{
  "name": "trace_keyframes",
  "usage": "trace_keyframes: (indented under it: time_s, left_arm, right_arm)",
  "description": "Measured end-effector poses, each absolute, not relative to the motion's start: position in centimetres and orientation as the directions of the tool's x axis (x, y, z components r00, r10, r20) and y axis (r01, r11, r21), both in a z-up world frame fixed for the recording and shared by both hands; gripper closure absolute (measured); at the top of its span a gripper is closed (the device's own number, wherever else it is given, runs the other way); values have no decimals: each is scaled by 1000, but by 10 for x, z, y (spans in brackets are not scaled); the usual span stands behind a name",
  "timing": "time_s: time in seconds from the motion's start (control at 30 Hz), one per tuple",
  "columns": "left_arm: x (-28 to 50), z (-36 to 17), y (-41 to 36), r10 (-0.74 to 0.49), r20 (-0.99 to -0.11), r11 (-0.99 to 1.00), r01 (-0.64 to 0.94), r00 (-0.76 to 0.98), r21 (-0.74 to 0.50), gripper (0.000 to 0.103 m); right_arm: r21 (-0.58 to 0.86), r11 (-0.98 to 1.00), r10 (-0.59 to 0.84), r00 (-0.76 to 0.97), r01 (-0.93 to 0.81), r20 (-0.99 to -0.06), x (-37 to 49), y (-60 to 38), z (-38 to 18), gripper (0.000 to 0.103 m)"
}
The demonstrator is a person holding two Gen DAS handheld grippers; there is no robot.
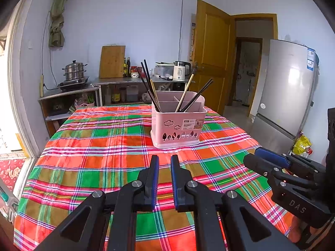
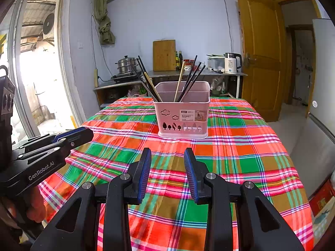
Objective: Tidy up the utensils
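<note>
Left gripper jaws nearly shut, empty — right gripper jaws parted, empty — chopsticks stand in the basket on the table.

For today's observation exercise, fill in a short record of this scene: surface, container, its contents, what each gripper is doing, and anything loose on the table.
surface: table with a plaid cloth
container: pink basket, upright, near the far middle of the table
contents: dark chopsticks and light chopsticks standing on end, leaning in two clusters at left and right
left gripper: empty, jaws nearly closed with a narrow gap, short of the basket
right gripper: empty, jaws partly open, short of the basket
loose utensils on the cloth: none visible
</note>
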State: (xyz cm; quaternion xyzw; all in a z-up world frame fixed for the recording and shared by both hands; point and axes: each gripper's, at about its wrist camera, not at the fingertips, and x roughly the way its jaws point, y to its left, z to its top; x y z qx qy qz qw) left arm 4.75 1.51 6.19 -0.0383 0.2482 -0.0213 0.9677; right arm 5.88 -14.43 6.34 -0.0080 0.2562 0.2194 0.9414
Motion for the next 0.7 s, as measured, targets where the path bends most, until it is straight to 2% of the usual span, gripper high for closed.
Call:
trace_keyframes:
  time_s: [0.7]
  left_arm:
    - [44,61,12,-59,-469,997,29,881,-71,92]
  right_arm:
    - [99,906,406,773,-412,-488,60,-144,63,70]
